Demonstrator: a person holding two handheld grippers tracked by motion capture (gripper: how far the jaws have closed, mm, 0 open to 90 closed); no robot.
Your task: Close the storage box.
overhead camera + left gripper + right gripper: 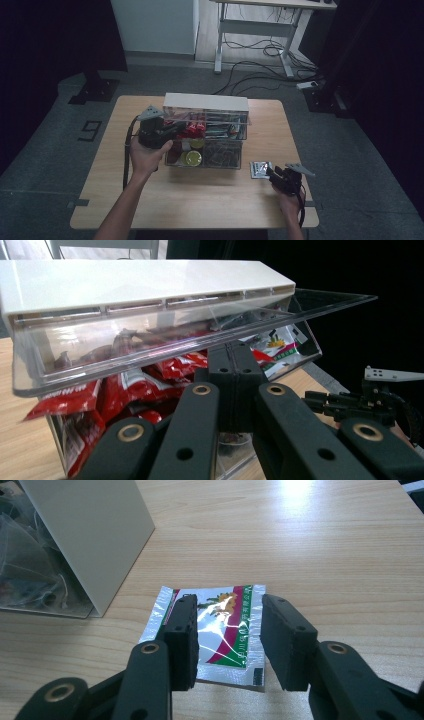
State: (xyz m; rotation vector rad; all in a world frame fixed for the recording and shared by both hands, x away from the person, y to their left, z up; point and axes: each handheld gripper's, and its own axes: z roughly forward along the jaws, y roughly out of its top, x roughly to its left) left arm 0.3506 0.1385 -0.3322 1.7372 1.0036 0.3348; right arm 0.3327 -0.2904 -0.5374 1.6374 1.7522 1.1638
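Near the table's right edge, the right gripper (227,645) straddles a flat foil sachet (220,630), jaws part-open; pinch squarely. The left gripper (232,365), jaws together, props the organiser's clear lid (165,347).

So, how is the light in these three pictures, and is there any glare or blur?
High view: dim overall, dark at both sides, the table evenly lit. Left gripper view: the clear flap of the box reflects light and looks hazy; the near jaws are soft. Right gripper view: bright glare on the wood at the top, and shine across the foil packet.
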